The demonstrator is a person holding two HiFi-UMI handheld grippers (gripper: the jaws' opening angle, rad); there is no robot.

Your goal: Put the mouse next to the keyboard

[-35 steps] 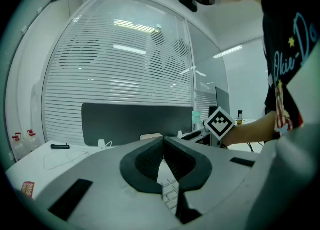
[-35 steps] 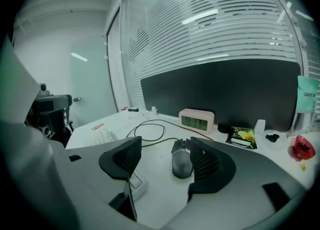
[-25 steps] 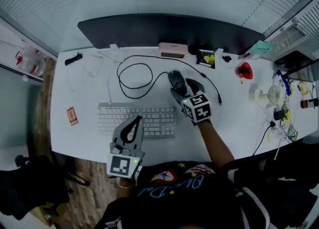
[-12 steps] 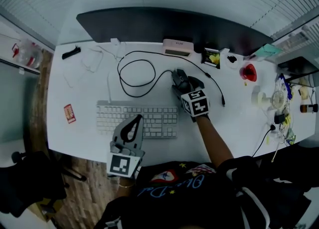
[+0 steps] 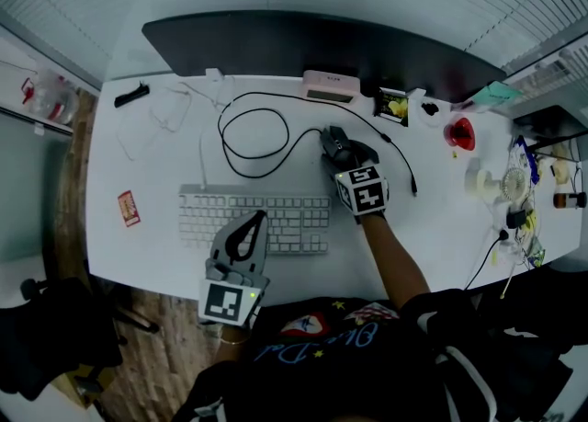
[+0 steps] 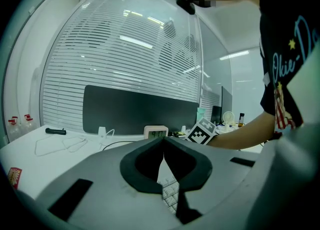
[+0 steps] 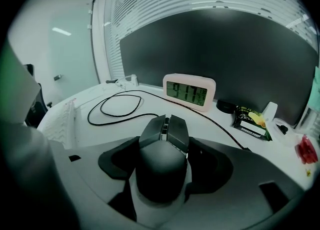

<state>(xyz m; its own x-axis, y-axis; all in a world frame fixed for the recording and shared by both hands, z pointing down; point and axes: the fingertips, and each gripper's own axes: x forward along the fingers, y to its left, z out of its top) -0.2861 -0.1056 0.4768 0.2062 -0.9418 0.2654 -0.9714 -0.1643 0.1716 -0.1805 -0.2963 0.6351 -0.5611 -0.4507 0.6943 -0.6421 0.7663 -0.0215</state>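
Note:
The dark wired mouse (image 5: 334,143) (image 7: 163,158) lies right of the white keyboard's (image 5: 253,218) far right corner. Its black cable (image 5: 246,135) loops over the white desk (image 5: 156,167). My right gripper (image 5: 338,155) (image 7: 163,170) is shut on the mouse, with a jaw pressed against each side. Whether the mouse is lifted off the desk I cannot tell. My left gripper (image 5: 249,230) (image 6: 162,146) hovers over the keyboard's near edge with its jaws shut and nothing between them. A strip of keyboard (image 6: 169,194) shows below them.
A pink-white clock (image 5: 331,87) (image 7: 190,91) stands before the dark monitor (image 5: 312,48). A snack packet (image 5: 392,106) (image 7: 251,121), a red object (image 5: 458,132) and a small fan (image 5: 508,181) crowd the right side. A black marker (image 5: 133,95) and a card (image 5: 128,208) lie at the left.
My right gripper has edged slightly left and forward around the mouse. The mouse and the left gripper have hardly moved. The head view shifted a little.

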